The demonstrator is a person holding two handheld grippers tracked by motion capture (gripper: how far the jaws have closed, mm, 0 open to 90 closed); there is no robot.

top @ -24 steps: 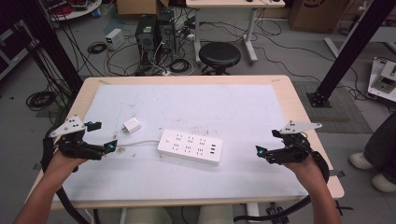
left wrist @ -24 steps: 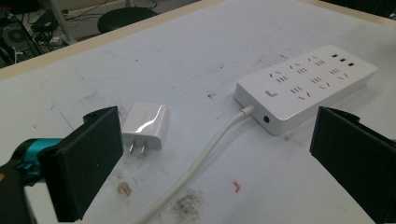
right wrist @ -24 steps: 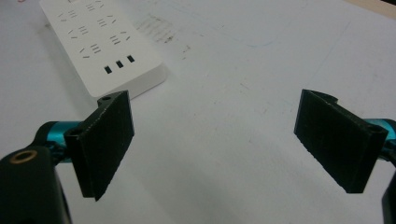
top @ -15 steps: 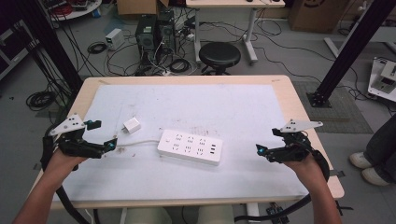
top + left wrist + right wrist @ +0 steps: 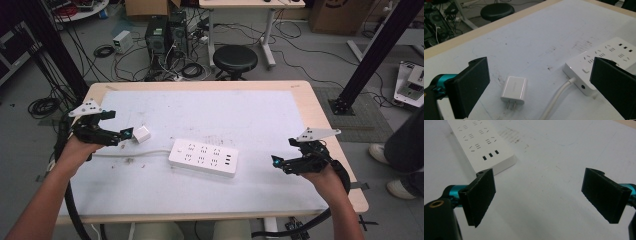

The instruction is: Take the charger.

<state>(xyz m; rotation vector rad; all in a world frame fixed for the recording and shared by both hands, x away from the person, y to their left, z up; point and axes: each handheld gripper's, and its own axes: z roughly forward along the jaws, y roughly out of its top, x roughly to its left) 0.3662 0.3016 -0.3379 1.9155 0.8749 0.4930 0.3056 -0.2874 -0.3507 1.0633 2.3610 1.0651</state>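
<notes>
The right gripper (image 5: 278, 162) waits near the table's right edge, jaws wide and empty; left of it lies the power strip (image 5: 203, 157); farther left, the left gripper (image 5: 126, 134), wide open, frames the charger plug (image 5: 514, 89), probably to grasp it.

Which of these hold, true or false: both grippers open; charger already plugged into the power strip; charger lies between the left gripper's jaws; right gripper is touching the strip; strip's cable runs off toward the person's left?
1. Both grippers are open. True: the left gripper and the right gripper both have jaws spread wide with nothing clamped.
2. The white charger is plugged into the power strip. False: it lies flat on the table, prongs bare, apart from the strip.
3. The charger lies between the left gripper's jaws. True, in the left gripper view, untouched.
4. The right gripper touches the strip. False: it hovers apart from it.
5. The strip's cable runs toward the person's left. True.
</notes>
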